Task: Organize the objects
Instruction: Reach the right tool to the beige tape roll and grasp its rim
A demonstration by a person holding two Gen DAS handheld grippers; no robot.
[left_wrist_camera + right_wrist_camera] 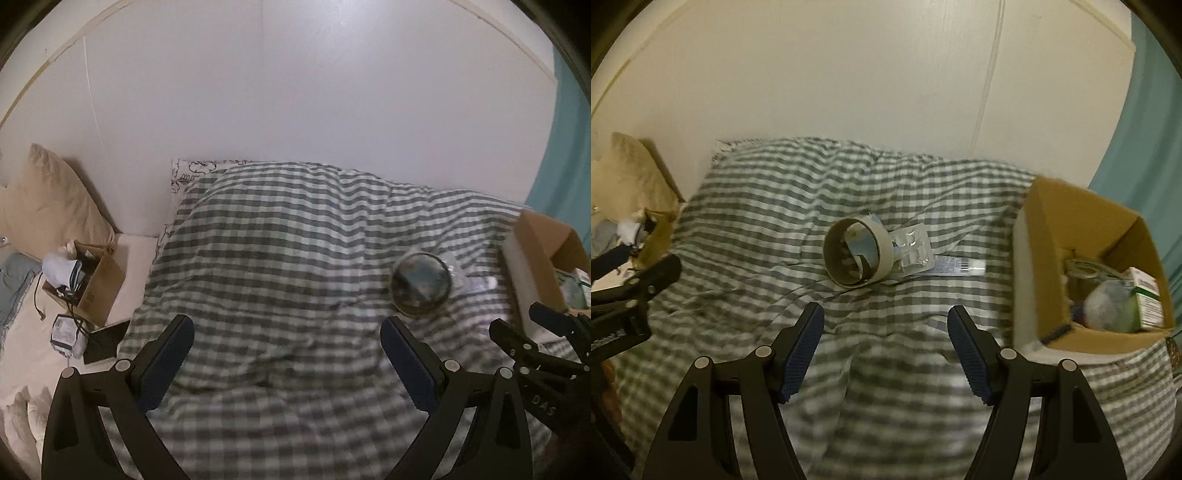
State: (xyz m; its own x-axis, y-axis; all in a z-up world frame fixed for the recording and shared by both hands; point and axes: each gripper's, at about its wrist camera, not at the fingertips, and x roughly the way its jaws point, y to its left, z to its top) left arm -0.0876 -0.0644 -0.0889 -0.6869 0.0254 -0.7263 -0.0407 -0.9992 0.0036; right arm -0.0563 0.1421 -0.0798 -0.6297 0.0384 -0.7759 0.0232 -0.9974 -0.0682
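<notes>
Both the left gripper (287, 343) and right gripper (885, 343) hover spread and empty. The tape roll (856, 252) lies mid-blanket (768, 221); next likely calls for straddling it, then carrying it to the right-edge box (1067, 236).

Checked woven cloth, matt and creased, covers the bed (768, 221). Tape roll (856, 252): matt paper and cardboard core. Blister pack (914, 248): glossy foil and clear plastic. Box (1082, 229): plain brown cardboard. Right claw (886, 354): matt black plastic with ribbed blue pads (803, 354).
</notes>
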